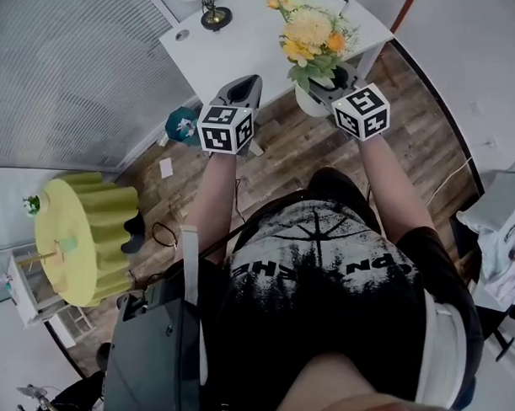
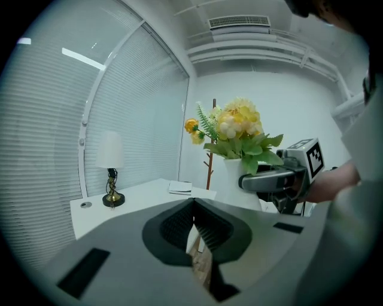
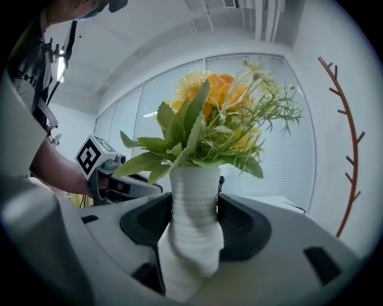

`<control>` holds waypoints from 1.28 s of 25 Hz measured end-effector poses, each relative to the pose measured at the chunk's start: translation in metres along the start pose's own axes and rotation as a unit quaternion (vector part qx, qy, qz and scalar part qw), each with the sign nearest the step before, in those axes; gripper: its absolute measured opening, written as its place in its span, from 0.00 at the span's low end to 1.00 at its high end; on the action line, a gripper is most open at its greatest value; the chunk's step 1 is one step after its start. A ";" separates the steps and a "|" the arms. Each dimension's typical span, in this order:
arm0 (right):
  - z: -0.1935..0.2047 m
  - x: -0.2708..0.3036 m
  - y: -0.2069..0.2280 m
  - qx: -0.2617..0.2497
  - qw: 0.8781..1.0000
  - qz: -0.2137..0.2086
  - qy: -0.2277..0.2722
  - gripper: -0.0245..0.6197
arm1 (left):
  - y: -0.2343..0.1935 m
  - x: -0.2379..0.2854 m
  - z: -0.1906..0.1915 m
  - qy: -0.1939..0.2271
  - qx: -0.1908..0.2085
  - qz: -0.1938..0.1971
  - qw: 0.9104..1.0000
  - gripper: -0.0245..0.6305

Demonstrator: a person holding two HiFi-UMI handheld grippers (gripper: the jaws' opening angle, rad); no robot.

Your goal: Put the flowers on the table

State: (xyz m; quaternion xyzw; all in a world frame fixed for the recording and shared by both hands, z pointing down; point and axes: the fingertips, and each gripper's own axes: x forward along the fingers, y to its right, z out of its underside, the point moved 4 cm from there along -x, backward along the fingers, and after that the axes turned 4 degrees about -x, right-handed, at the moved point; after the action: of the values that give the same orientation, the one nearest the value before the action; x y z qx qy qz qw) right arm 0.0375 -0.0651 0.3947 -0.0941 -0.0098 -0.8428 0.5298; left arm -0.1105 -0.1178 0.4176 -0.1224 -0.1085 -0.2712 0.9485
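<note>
A white ribbed vase [image 3: 191,239] of yellow and orange flowers [image 3: 218,116] stands upright between the jaws of my right gripper [image 3: 192,222], which is shut on it. In the head view the flowers [image 1: 312,32] hang over the near edge of the white table [image 1: 246,40], with the right gripper [image 1: 333,83] just in front of that edge. My left gripper [image 1: 243,89] is level with it on the left, a little apart. Its pads meet in the left gripper view, so the left gripper [image 2: 192,210] is shut and holds nothing. From there the vase [image 2: 234,174] shows on the right.
On the table stand a small lamp with a brass foot [image 2: 111,179] and a notebook [image 2: 180,187]. A brown branch-shaped stand [image 3: 348,149] rises behind the table. A yellow pleated object [image 1: 88,237] sits on the wooden floor [image 1: 285,151] to my left, and blinds cover the windows.
</note>
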 end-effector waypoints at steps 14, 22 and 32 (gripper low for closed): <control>-0.009 0.082 0.068 -0.002 0.999 -0.051 0.010 0.42 | -0.062 0.060 -0.019 -0.009 -0.021 -0.048 0.999 0.06; -0.019 0.143 0.113 0.001 0.995 -0.100 0.022 0.42 | -0.106 0.097 -0.047 -0.009 -0.029 -0.094 0.995 0.06; -0.018 0.205 0.165 0.003 0.988 -0.148 0.046 0.42 | -0.148 0.139 -0.062 -0.011 -0.037 -0.143 0.989 0.06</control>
State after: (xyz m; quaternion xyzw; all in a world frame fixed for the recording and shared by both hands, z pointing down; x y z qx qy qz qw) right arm 0.0965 -0.3221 0.3981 -0.0508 -0.0017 -0.9153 0.3995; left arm -0.0661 -0.3254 0.4224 -0.1439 -0.1248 -0.4064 0.8936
